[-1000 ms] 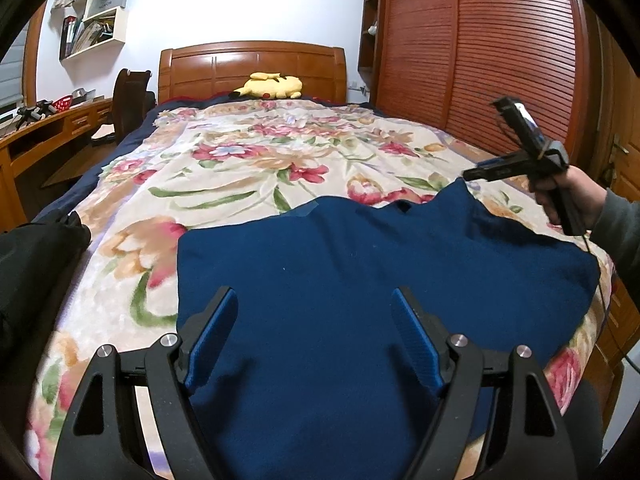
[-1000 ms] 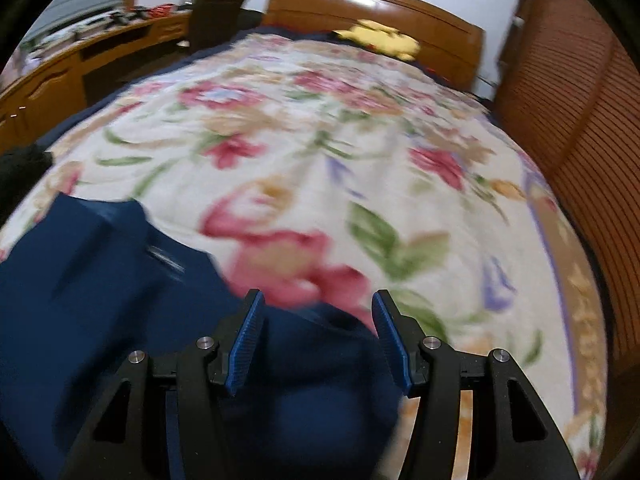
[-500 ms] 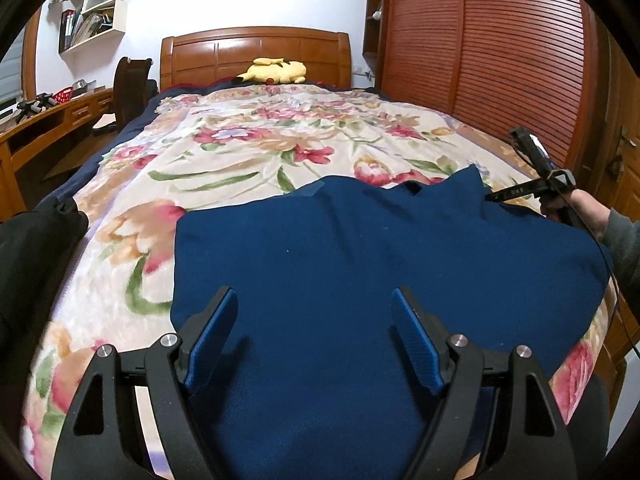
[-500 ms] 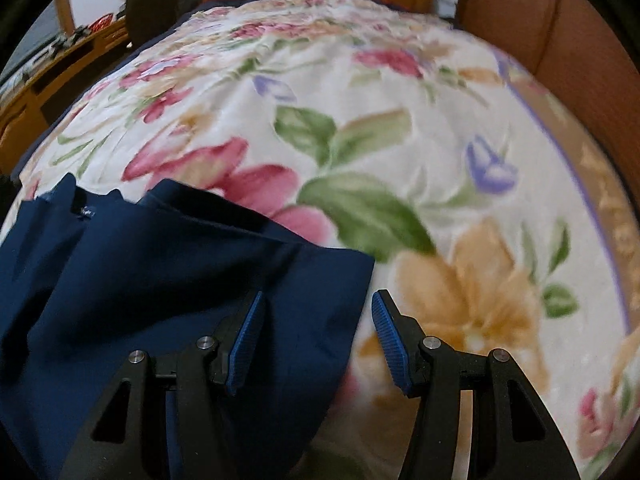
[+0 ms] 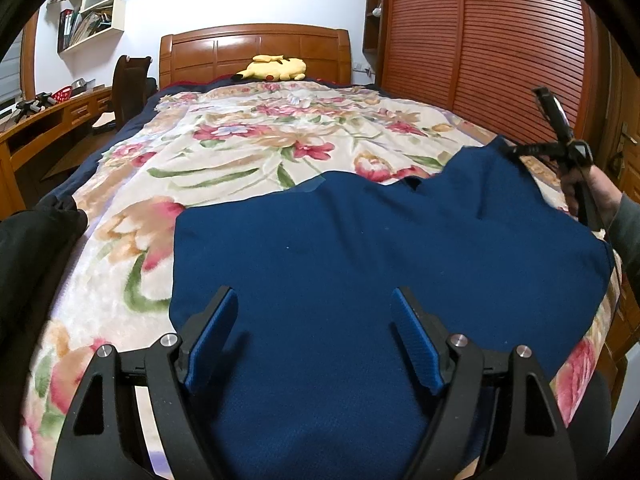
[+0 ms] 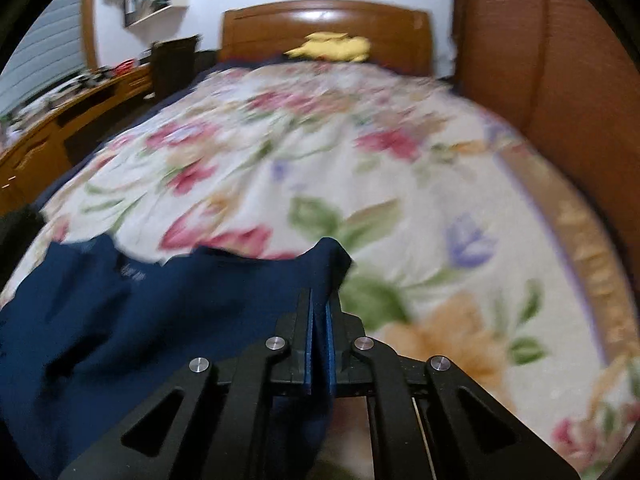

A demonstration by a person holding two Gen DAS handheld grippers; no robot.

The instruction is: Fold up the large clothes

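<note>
While the right wrist view was blurred, its main facts were still readable
Garment: a dark blue garment point(image 5: 360, 248) lay spread over the near end of the bed, on the floral blanket point(image 5: 248, 148)
Garment edge: its far right corner was raised off the blanket, the cloth sloping down from there toward the middle
Right gripper: the right gripper point(image 6: 319, 316) had its jaws closed together, pinching the garment's corner between the blue pads point(image 6: 307, 340)
Right gripper from the other side: in the left wrist view the right gripper point(image 5: 516, 151) reached the garment's far right corner, with the person's hand point(image 5: 588, 196) behind it
Left gripper: the left gripper point(image 5: 314, 312) was spread wide apart, holding nothing, low above the near part of the garment; contact with the cloth could not be told
Bed: a wooden headboard point(image 5: 256, 52) stood at the far end, a yellow plush toy point(image 5: 276, 69) lying just before it
Right of bed: a slatted wooden wardrobe point(image 5: 500, 48)
Left of bed: a wooden desk point(image 5: 36, 120) and a dark chair point(image 5: 130, 84)
</note>
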